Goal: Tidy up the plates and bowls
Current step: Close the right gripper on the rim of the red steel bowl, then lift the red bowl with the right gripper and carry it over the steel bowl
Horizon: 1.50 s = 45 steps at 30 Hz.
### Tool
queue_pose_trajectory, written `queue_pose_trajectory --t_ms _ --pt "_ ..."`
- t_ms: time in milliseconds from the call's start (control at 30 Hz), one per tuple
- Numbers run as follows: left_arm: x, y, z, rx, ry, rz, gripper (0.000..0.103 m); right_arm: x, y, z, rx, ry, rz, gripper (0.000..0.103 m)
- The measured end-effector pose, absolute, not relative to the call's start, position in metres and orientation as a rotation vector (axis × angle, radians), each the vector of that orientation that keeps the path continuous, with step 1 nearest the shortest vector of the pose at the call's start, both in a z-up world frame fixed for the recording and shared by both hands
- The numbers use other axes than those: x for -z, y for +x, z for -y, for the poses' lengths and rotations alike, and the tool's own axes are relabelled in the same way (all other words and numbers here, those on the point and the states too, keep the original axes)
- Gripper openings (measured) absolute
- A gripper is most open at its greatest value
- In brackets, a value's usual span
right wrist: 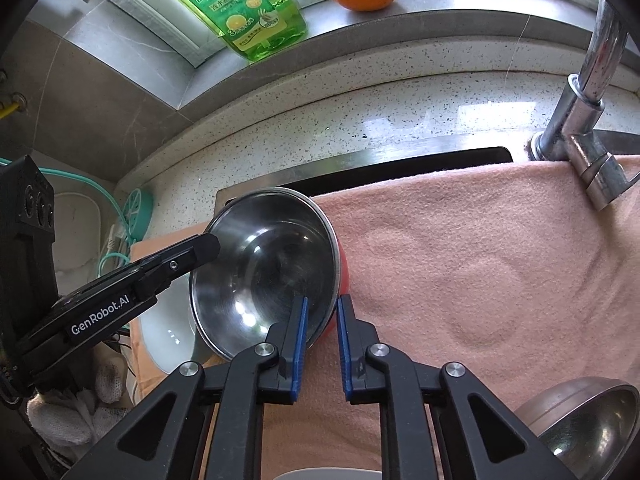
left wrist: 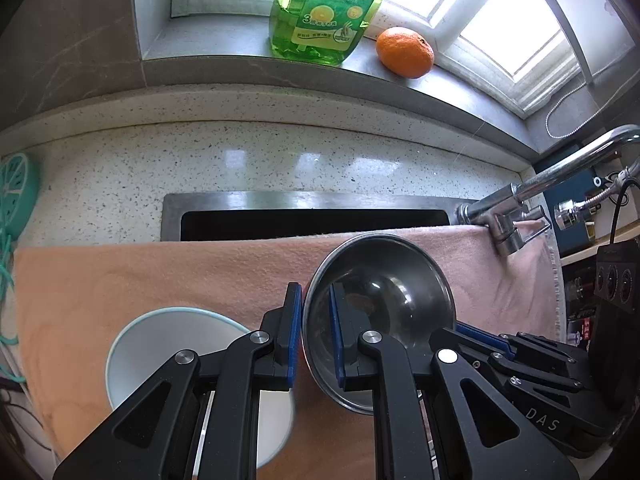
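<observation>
The steel bowl (left wrist: 380,312) is tilted above the pink towel (left wrist: 160,280), gripped at opposite sides of its rim. Left gripper (left wrist: 316,336) is clamped on the rim, one pad inside and one outside. Right gripper (right wrist: 322,344) likewise pinches the rim. A white bowl (left wrist: 160,352) sits on the towel just beside it; a second steel bowl (right wrist: 592,420) lies well apart.

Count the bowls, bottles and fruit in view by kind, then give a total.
Shiny steel bowls: 2 (red-sided steel bowl, plain steel bowl)
Pale blue-rimmed white bowl: 1
Green dish-soap bottle: 1
Round orange fruit: 1
Total: 5
A white rim at the right view's bottom edge is too cut off to count.
</observation>
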<state>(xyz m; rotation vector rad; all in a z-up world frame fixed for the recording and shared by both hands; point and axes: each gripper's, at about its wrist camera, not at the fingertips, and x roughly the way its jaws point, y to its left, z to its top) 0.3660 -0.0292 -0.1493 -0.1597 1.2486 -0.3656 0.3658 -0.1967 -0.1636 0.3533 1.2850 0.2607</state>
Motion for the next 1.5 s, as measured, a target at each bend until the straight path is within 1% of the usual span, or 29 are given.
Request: queue_pose_trajectory --t_ms 767,1233,1500 --pt "0.093 0.313 0.060 0.407 -0.163 -1.147 0.012 0.101 0.326 0.230 -0.342 0.293 -1.198 0.013" --pt "0.081 0.269 0.102 0.460 -0.165 -1.112 0.012 0.086 0.289 0.277 -0.337 0.264 -1.180 0.013" --pt "0.083 0.251 0.127 0.493 -0.172 -1.122 0.012 0.083 0.268 0.304 -0.312 0.255 -1.178 0.013"
